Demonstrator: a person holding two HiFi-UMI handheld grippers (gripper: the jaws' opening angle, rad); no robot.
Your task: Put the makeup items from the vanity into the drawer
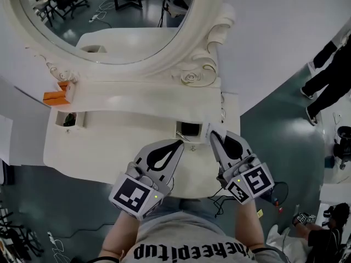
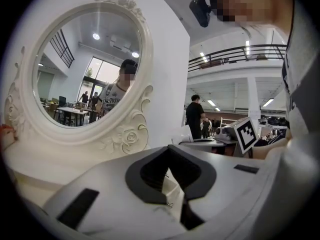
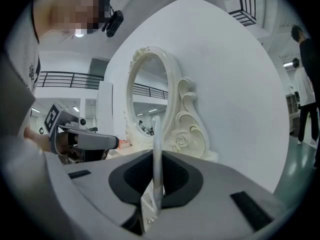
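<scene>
My right gripper (image 1: pixel 213 135) (image 3: pixel 156 186) is shut on a slim whitish stick-like makeup item (image 3: pixel 156 154), which stands upright between the pads. It hovers just right of a small open drawer (image 1: pixel 190 129) set in the white vanity top (image 1: pixel 126 141). My left gripper (image 1: pixel 178 143) (image 2: pixel 172 184) is beside it on the left, over the vanity's front. Its tips meet and hold nothing. An orange box (image 1: pixel 55 97) sits at the vanity's back left. A dark item (image 1: pixel 69 119) lies in another open compartment at the left.
The big oval mirror (image 1: pixel 109 15) in its carved frame rises behind the vanity top. Right of the vanity is a white wall panel (image 1: pixel 274 32). A person's legs (image 1: pixel 329 75) stand on the floor at far right. Cables (image 1: pixel 219 204) lie below the front edge.
</scene>
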